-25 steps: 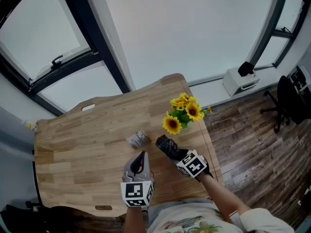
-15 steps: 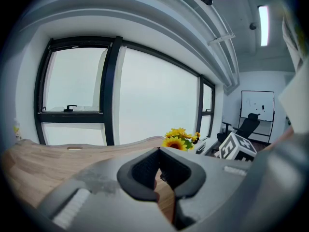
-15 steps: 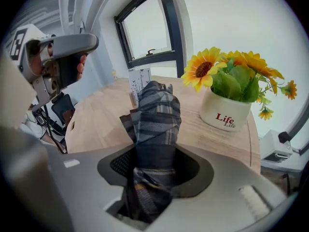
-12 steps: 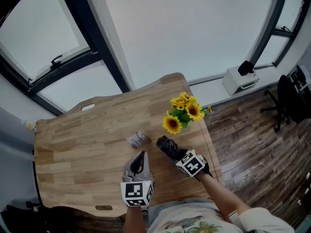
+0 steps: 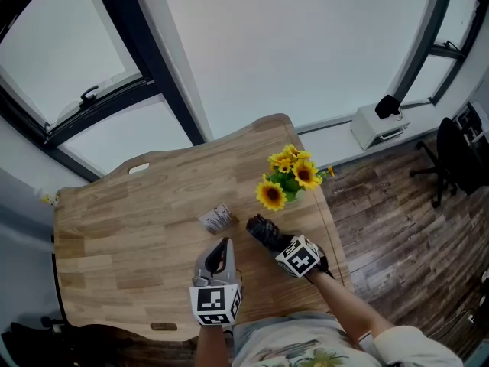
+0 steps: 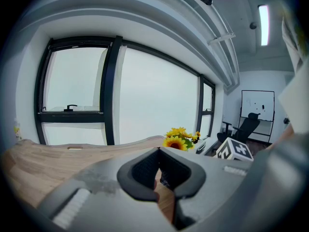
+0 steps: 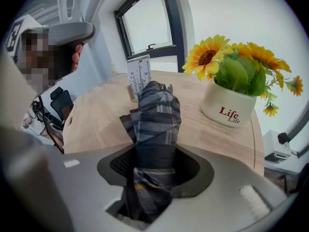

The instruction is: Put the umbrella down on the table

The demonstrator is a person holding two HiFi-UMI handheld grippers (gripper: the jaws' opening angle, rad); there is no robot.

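Lower centre of the head view: our left gripper (image 5: 222,245) hangs over the table (image 5: 114,228), jaws together on nothing. Just to its right, our right gripper (image 5: 276,241) clamps the folded plaid umbrella (image 7: 157,115), tilted down toward the wood. We judge this the setting-down step: lower, lay flat, release, short of the flower pot (image 7: 229,111).

The head view looks steeply down from well above the desk (image 5: 114,235), the left gripper view skims low across it toward the windows (image 6: 149,95), and the right gripper view tilts down close by the right edge, all three sharing the sunflower pot (image 7: 229,108).
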